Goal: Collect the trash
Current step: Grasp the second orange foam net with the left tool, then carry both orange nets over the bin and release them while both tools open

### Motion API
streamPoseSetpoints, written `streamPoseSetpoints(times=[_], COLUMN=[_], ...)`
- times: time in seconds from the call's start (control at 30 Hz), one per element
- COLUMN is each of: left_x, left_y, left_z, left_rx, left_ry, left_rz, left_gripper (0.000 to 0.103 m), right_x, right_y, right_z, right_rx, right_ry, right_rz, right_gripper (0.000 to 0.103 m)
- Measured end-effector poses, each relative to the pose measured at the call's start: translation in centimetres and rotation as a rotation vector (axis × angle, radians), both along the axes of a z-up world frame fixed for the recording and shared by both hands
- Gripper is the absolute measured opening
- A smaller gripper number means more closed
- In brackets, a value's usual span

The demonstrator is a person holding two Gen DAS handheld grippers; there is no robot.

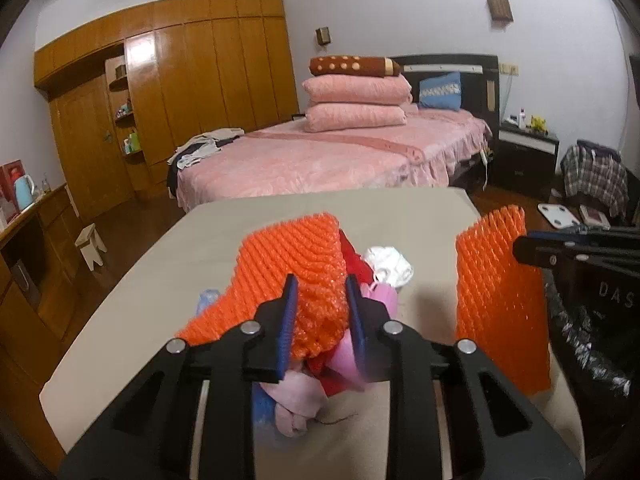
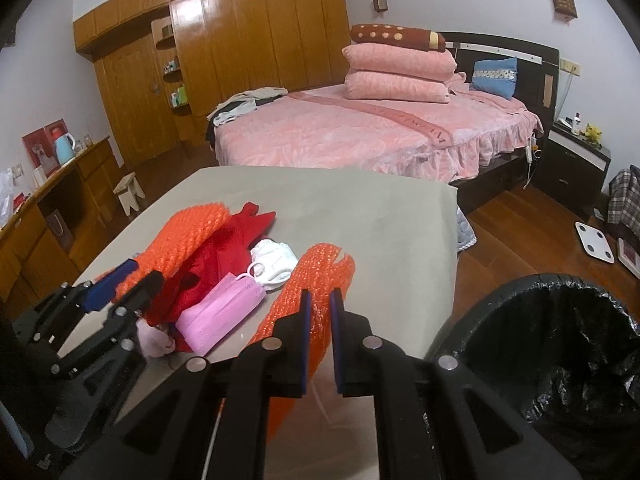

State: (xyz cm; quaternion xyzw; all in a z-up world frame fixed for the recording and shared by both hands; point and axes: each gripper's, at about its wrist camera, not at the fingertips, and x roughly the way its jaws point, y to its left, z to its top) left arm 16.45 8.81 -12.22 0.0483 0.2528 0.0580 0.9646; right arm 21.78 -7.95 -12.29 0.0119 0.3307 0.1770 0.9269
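Observation:
On the grey table [image 1: 132, 300] lies a heap of trash: a red wrapper [image 2: 224, 256], a white mask [image 2: 276, 260] and a pink mask [image 2: 220, 312]. My left gripper [image 1: 321, 284] is shut on the near end of an orange foam net [image 1: 296, 248] on that heap. From the right wrist view the left gripper [image 2: 144, 272] shows at the heap's left edge. My right gripper [image 2: 321, 296] is shut on a second orange foam net [image 2: 320, 276]. In the left wrist view that net [image 1: 496, 300] hangs upright from the right gripper [image 1: 520, 248], beside the bin.
A bin lined with a black bag [image 2: 560, 360] stands at the table's right front corner. Behind the table are a pink bed [image 2: 360, 132], a wooden wardrobe [image 2: 240, 40], a small stool [image 2: 128, 192] and a white scale [image 2: 596, 244] on the floor.

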Motion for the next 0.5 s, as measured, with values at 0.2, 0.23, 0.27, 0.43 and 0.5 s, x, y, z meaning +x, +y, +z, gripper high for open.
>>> streamPoseSetpoints(times=[0.2,0.23,0.27,0.43,0.5], left_x=[-1.0,-1.2,-1.4,-2.4,-2.7], left_y=[0.5,0.6,0.6,-0.2,-0.5], left_z=[1.7,2.0,2.4,4.5,4.9], left_rx=[-0.047,-0.054,-0.063,-0.095,-0.106], left_ry=[-0.044,-0.051,-0.059,-0.096,-0.103], left_rz=[-0.013,-0.015,-0.018,-0.038,-0.050], left_gripper=[0.013,0.013,0.013,0.013,0.013], right_x=[-0.4,-0.6,-0.6,-1.3,-1.6], right_y=[-0.1,-0.1,-0.2,-0.9,-1.5], right_z=[1.3,1.6,1.8,3.4,4.0], right_rx=[0.010,0.012,0.014,0.017,0.022], right_ry=[-0.028,-0.034,-0.038,-0.067,-0.074], right_rz=[0.007,0.009,0.009,0.004,-0.002], right_gripper=[0.009,0.009,0.009,0.009,0.009])
